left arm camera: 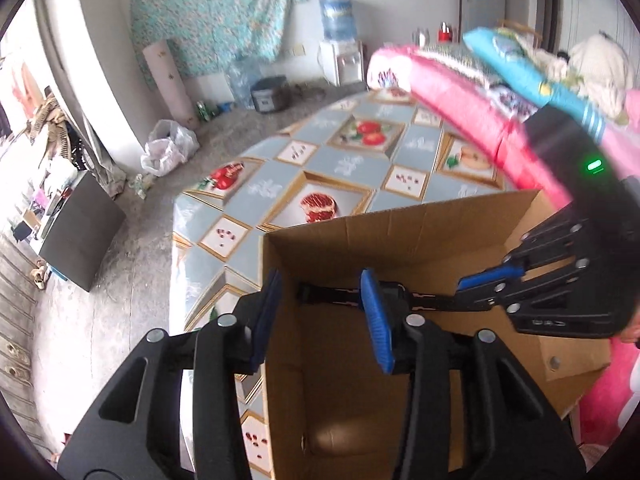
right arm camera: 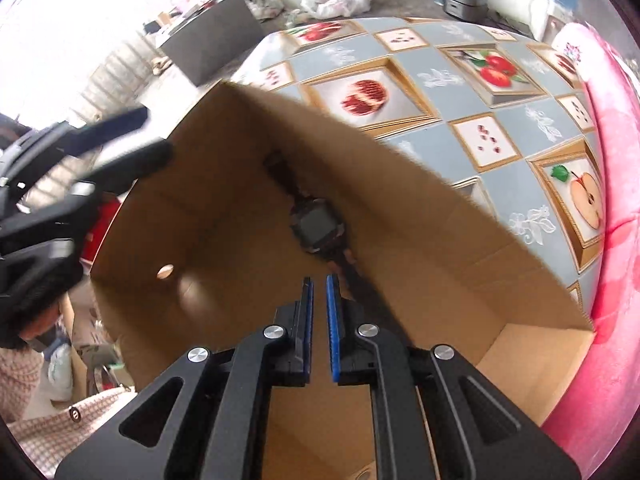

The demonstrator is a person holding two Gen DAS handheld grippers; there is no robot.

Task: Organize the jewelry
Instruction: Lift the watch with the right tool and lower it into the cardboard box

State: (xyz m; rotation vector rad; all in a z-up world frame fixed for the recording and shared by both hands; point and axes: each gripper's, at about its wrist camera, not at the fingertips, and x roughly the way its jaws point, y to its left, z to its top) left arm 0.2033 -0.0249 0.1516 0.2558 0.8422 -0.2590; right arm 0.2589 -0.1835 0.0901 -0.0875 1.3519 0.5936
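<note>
- Left wrist view: my left gripper (left arm camera: 322, 316) is spread wide and holds nothing; one pad hangs outside the left wall of the cardboard box (left arm camera: 400, 220), the other inside it.
- Same view: the watch (left arm camera: 344, 297) stretches across the box behind my inner finger (left arm camera: 376, 320), its dark strap running toward my right gripper (left arm camera: 486, 276), which reaches in from the right side. From here I cannot tell how that strap end meets those tips.
- Right wrist view: my right gripper (right arm camera: 319, 312) shows only a narrow slit between its pads, and nothing sits in it.
- Same view: the watch (right arm camera: 318, 228) lies on the box (right arm camera: 224, 200) floor just ahead of my tips, face up, its near strap passing along the right finger's outer side.
- The box rests on a fruit-patterned tablecloth (right arm camera: 480, 92).
</note>
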